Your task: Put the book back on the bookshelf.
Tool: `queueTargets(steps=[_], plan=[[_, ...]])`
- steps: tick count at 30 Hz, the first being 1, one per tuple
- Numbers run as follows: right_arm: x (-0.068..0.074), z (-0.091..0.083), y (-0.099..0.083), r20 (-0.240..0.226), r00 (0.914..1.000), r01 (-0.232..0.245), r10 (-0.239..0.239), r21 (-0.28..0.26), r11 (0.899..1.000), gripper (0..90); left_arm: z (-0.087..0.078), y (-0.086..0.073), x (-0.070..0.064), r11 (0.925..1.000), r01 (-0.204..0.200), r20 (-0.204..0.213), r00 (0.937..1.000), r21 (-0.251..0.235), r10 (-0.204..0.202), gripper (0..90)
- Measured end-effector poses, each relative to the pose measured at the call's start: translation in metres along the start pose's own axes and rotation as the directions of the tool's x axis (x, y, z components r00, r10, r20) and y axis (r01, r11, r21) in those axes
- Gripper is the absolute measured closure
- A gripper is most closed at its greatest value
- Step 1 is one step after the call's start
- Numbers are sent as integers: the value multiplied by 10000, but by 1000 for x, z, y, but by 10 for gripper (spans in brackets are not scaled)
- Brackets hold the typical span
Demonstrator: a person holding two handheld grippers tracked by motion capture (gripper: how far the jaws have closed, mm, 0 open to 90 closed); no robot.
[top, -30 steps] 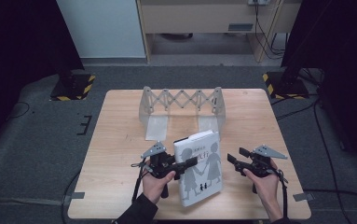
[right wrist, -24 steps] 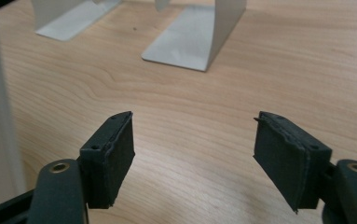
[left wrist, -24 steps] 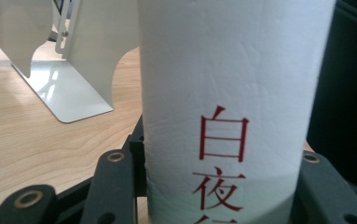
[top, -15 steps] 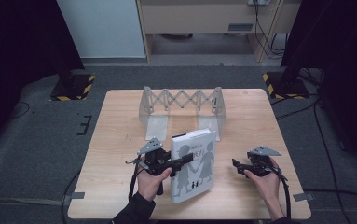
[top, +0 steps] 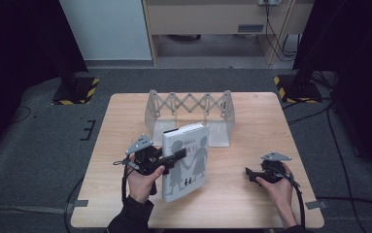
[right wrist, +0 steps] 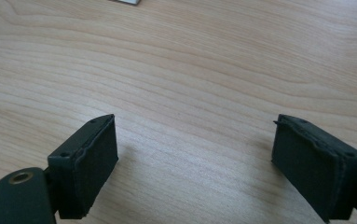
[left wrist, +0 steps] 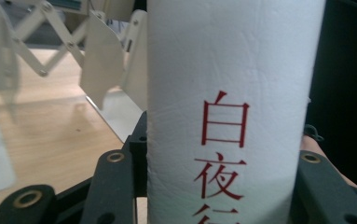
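High view: left gripper (top: 176,158) clamped on book (top: 187,162), lifted and tilted over near-middle of table (top: 251,121); right gripper (top: 249,174) jaws wide apart, holding nothing, low over bare wood. Book looks thick, stiff, fairly heavy, smooth cover may slip; grip across spine (left wrist: 227,112). Folding rack (top: 189,108) stands behind.

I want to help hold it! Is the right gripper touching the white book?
No, the right gripper hangs open over bare wooden table, apart from the white book.

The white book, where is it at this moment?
In the high view, the white book is held in the left claw, near the table's front, before the folding rack.
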State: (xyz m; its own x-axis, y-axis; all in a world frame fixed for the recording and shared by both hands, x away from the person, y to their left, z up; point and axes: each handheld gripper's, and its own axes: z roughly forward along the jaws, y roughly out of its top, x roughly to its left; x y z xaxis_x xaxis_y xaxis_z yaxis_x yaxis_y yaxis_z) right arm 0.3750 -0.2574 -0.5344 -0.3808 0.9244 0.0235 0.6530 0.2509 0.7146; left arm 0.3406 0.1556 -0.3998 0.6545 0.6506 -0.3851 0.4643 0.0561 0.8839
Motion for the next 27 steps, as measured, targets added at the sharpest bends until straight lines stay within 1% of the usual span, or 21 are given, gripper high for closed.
queueTargets(steps=[1,2,5,7,11,14,17,19,21,25,27], plan=[[-1,0,-1,-8,10000,60,-60,84,9999,139,-2,2,1,10000,11,-74,10000,-51,-12,527],[-1,0,-1,85,9999,74,-75,62,10000,139,-5,5,3,9999,39,-139,9999,-128,-40,527],[0,1,-2,169,9998,82,-82,26,10000,129,-11,12,8,9995,27,-358,9994,-308,-38,526],[1,2,-2,194,9997,164,-163,-12,9999,114,-13,16,11,9994,-24,-564,9984,-337,5,526],[1,3,-3,213,9997,77,-75,-64,10000,92,-14,25,18,9995,-160,-994,9950,-282,132,526],[1,3,-2,224,9997,71,-71,-27,10000,81,-13,31,24,9992,-291,-1364,9903,-281,250,526],[0,4,-2,291,9996,57,-56,-52,10000,72,-12,37,29,9989,-321,-1689,9853,-335,260,526],[0,4,-2,301,9995,49,-48,-44,10000,64,-11,42,32,9983,-447,-1943,9803,-372,366,526],[0,4,-2,279,9996,-60,60,23,10000,56,-10,47,34,9976,-558,-2170,9751,-414,456,526],[0,4,-2,284,9996,-59,58,26,10000,55,-9,56,38,9961,-702,-2533,9658,-534,545,526],[0,4,-2,284,9996,-60,59,25,10000,55,-8,59,41,9959,-656,-2636,9635,-620,471,526]])
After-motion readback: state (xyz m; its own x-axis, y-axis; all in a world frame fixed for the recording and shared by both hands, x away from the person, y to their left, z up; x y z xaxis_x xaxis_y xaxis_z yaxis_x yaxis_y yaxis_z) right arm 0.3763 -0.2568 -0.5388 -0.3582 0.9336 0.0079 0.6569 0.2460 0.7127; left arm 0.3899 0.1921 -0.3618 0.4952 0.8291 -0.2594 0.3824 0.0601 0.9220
